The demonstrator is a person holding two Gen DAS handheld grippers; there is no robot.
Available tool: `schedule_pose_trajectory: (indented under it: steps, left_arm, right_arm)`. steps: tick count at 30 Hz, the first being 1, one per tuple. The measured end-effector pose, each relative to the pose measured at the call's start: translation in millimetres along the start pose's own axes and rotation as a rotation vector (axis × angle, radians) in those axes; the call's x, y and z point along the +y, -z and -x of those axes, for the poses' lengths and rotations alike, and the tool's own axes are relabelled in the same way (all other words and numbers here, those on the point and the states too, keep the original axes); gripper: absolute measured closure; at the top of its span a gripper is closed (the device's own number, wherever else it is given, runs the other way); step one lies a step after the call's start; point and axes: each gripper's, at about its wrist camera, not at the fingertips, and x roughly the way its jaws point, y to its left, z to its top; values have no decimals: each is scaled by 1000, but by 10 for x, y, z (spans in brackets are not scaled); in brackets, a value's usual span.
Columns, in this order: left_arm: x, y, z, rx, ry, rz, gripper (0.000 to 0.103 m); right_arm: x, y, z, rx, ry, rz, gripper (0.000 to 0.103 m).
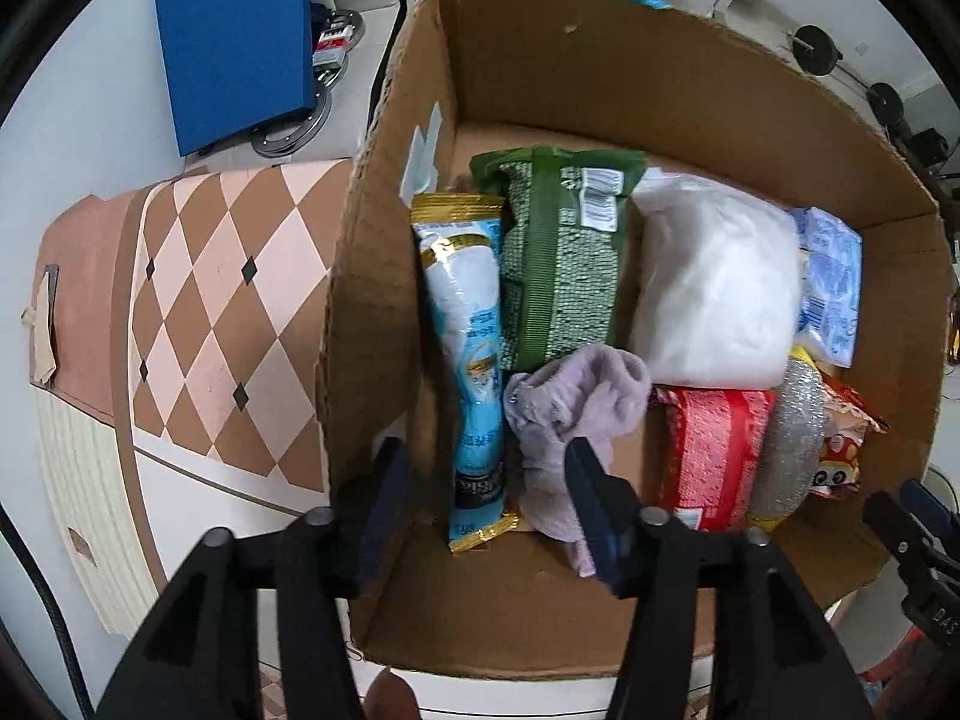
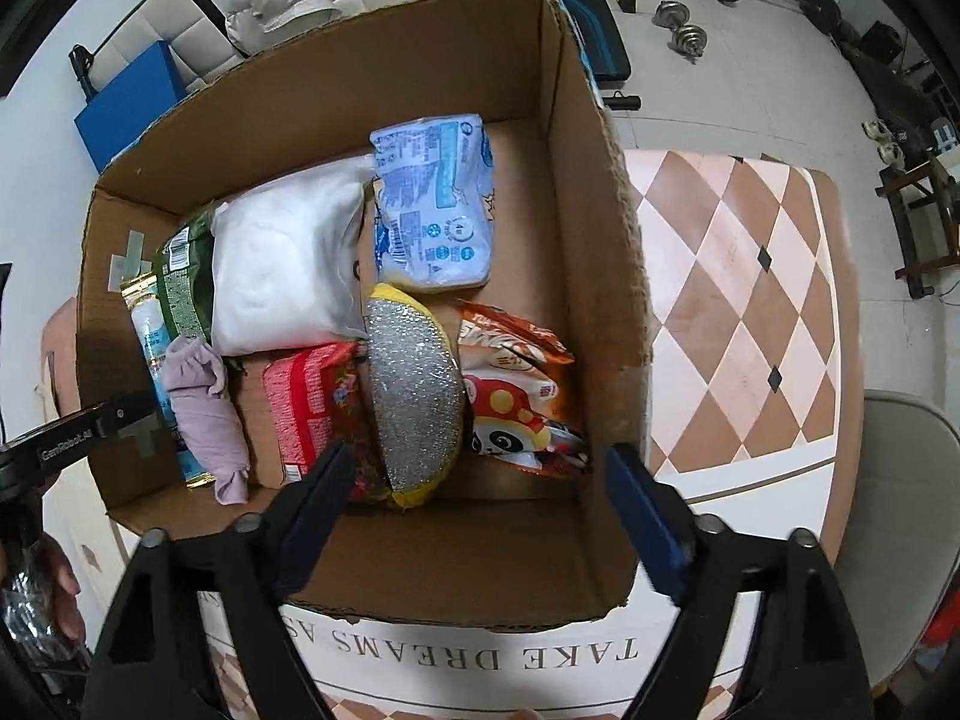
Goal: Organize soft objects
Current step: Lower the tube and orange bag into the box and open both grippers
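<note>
Open cardboard box [image 1: 600, 60] sits on a table w/ a diamond-pattern cloth [image 1: 228, 312]; soft goods all lie on the box floor. Along the box's left wall: a long light-blue packet w/ gold ends [image 1: 471, 372], a green mesh-print pack [image 1: 561, 258] just beside it. Lilac sock [image 1: 570, 414] lies crumpled near the front-left corner, touching both. White pillowy bag [image 1: 714, 288] sits mid-box toward the back wall, pale-blue tissue pack [image 2: 432, 204] beside it, toward the right wall. Front row — red scrub-cloth pack [image 2: 309, 408], silver scouring pad [image 2: 414, 396], orange panda snack bag [image 2: 516, 402], each touching the next.

Left gripper [image 1: 486, 510]: jaws spread wide, holding nothing; one finger is outside the left wall, the other over the sock — can't tell if touching. Right gripper [image 2: 486, 510]: spread wide too, empty, over the front edge.
</note>
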Motion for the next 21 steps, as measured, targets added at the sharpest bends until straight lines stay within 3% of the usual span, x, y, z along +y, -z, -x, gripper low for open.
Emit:
schedule_pose_trajectory:
  steps: [1, 3, 6, 10, 21]
  left_arm:
    - [-17, 16, 30, -6, 1, -6, 42]
    - [-54, 50, 105, -30, -9, -21, 22]
    - [-113, 79, 210, -62, -1, -33, 10]
    - [-147, 140, 322, -93, 42, -18, 9]
    - [-300, 410, 351, -106, 10, -57, 9]
  right_arm:
    - [12, -1, -5, 0, 1, 2, 9]
    - [43, 3, -10, 3, 4, 4, 8]
    - [77, 24, -6, 4, 5, 8, 0]
    - [138, 59, 20, 4, 13, 31, 0]
    - [200, 184, 85, -21, 40, 59, 0]
